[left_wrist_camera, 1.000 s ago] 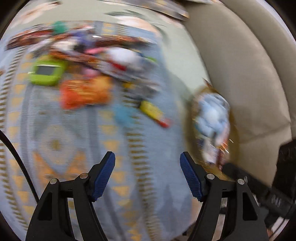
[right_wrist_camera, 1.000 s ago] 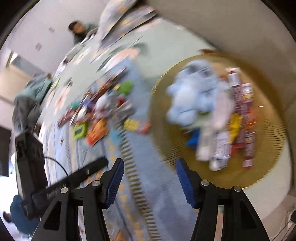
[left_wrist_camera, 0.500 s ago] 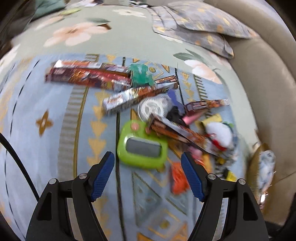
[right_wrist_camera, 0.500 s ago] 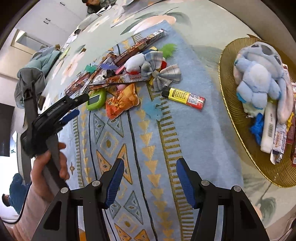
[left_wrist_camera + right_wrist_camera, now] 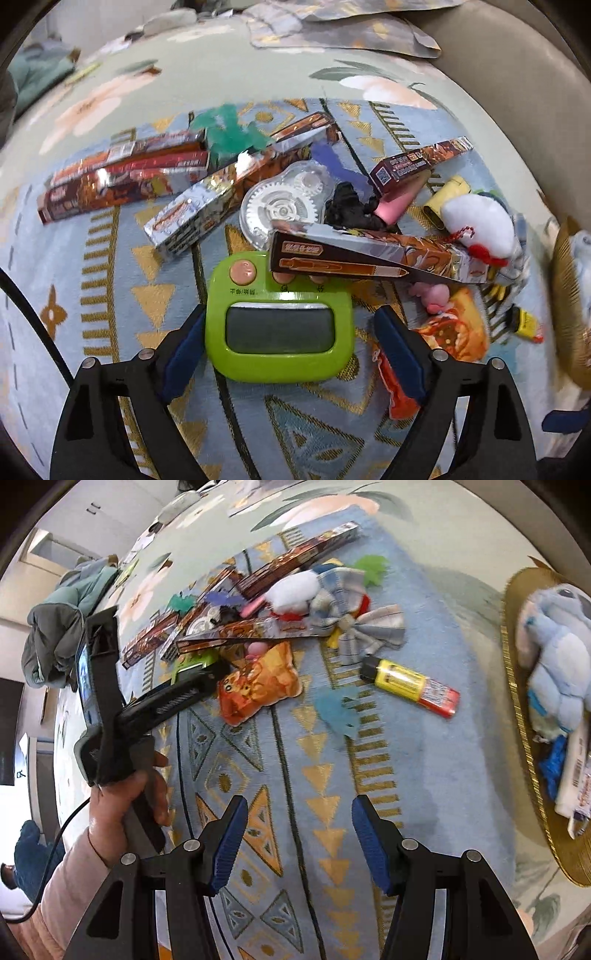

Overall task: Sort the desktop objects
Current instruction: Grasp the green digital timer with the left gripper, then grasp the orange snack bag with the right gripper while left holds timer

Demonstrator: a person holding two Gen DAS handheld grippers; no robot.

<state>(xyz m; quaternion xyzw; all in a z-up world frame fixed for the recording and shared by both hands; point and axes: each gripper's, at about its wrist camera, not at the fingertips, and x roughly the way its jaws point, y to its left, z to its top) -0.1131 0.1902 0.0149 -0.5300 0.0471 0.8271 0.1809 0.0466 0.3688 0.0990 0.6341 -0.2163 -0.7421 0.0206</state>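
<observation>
Soft surface draped in a pale-green floral cloth, overlaid by a blue rug with gold triangles; whether a desk lies beneath cannot be told. Beige cushioning behind, white walls and heaped grey-green clothing off to one side.

Green timer lying flat on the rug, screen up, long axis running side to side across the left wrist view, button end pointing away from the camera and tucked under 1 long printed box. Left claw open around it, having just widened: one blue pad just beside the timer's left edge, the other clear of its right edge, no squeeze visible. Right claw open over bare rug, nothing between its pads. Hand with pink sleeve gripping the left tool's handle.

Countable in the pile: about 5 long printed boxes, 1 white correction-tape dispenser, 1 white plush, 1 plaid bow, 1 orange pouch, 1 yellow-and-red lighter. Gold woven tray at the right, holding 1 blue plush among blurred packets.
</observation>
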